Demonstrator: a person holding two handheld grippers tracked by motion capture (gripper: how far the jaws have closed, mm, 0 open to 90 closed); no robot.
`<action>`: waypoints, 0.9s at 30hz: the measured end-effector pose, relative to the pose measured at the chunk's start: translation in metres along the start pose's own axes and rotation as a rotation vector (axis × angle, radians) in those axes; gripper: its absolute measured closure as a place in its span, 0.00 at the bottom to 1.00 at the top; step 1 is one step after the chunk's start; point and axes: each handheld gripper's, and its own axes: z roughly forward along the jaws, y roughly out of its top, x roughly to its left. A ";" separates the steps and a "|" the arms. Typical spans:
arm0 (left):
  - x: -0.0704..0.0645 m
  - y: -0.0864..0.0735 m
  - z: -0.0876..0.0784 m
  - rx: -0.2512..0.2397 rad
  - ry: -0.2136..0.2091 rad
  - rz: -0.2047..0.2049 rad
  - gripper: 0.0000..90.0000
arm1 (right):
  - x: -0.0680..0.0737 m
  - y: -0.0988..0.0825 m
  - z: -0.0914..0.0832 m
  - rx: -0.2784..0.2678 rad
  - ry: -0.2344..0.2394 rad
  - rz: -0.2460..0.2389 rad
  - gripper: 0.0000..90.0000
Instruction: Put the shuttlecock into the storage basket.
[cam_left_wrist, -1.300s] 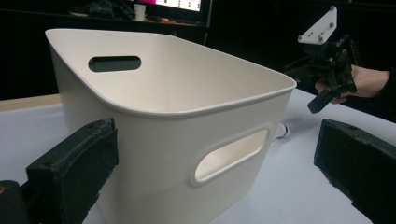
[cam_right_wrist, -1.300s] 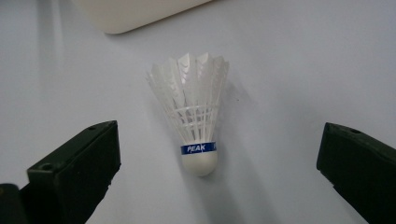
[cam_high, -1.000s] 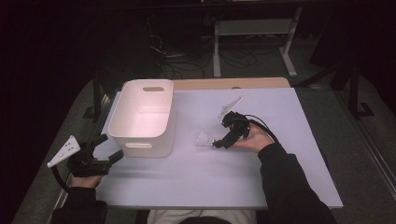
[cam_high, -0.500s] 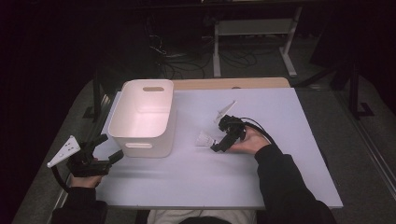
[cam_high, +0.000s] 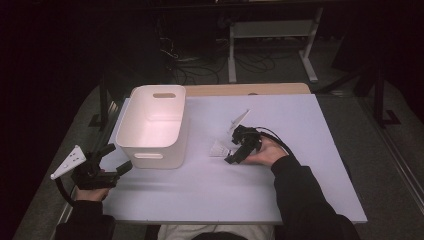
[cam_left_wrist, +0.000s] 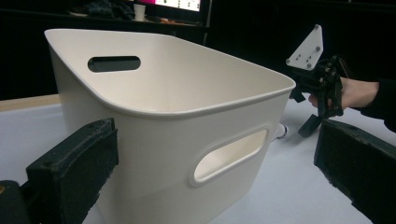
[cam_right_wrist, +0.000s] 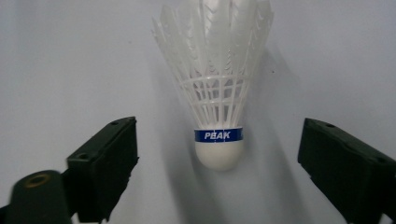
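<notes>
Straddling shuttlecock (cam_right_wrist: 218, 116), right gripper (cam_right_wrist: 217, 163) spread.

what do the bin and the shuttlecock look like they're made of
Bin: likely moulded plastic, off-white with a smooth, faintly glossy skin; thin one-piece walls, rolled rim and cut-out handles suggest it.

Shuttlecock: the skirt looks like white feathers bound by thread rows, though synthetic can't be ruled out. The rounded base is matte white, perhaps covered cork or foam, with a blue printed band above it.
</notes>
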 end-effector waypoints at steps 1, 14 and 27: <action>0.000 0.000 0.000 0.000 0.000 0.000 0.00 | 0.000 0.000 0.000 0.002 -0.002 -0.006 0.17; 0.000 0.000 0.000 0.000 0.001 0.000 0.00 | 0.002 0.000 0.003 0.028 0.006 -0.016 0.43; 0.000 0.000 0.000 0.001 0.000 0.001 0.00 | 0.002 0.000 0.003 0.048 -0.008 -0.005 0.70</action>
